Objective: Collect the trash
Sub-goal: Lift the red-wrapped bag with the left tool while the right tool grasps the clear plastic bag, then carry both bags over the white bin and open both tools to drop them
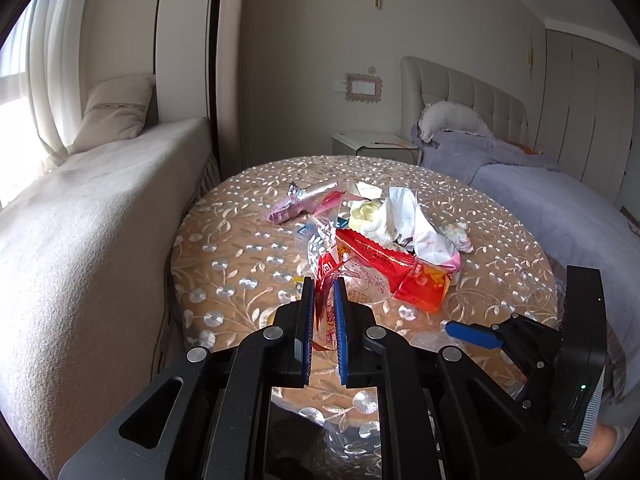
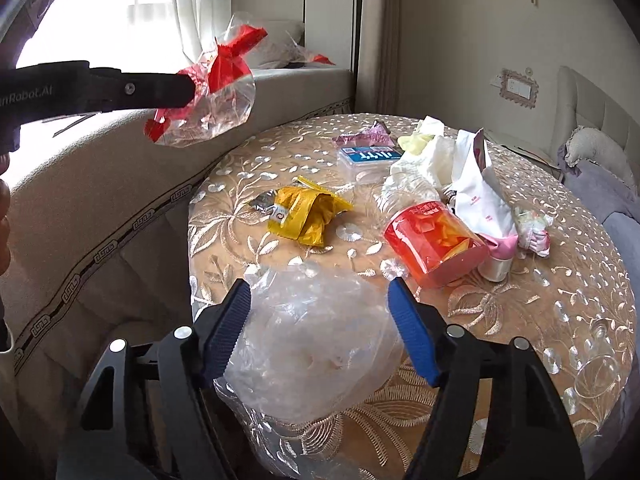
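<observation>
My left gripper (image 1: 323, 286) is shut on a clear-and-red plastic wrapper (image 1: 326, 276) and holds it up above the round table; in the right wrist view the wrapper (image 2: 212, 100) hangs from the left gripper (image 2: 188, 86) at upper left. My right gripper (image 2: 319, 294) is open, its blue fingers either side of a crumpled clear plastic bag (image 2: 312, 340) at the table's near edge. It shows in the left wrist view (image 1: 472, 332) low right. On the table lie a yellow wrapper (image 2: 306, 214), a red tub (image 2: 434, 242) and a white pouch (image 2: 480, 192).
The round table (image 2: 560, 300) has a beige embroidered cloth. A blue-labelled clear box (image 2: 370, 158), pink foil wrapper (image 2: 362, 134) and tissue (image 2: 424, 156) lie at its far side. A cushioned window bench (image 1: 80, 220) runs on the left, a bed (image 1: 540, 192) on the right.
</observation>
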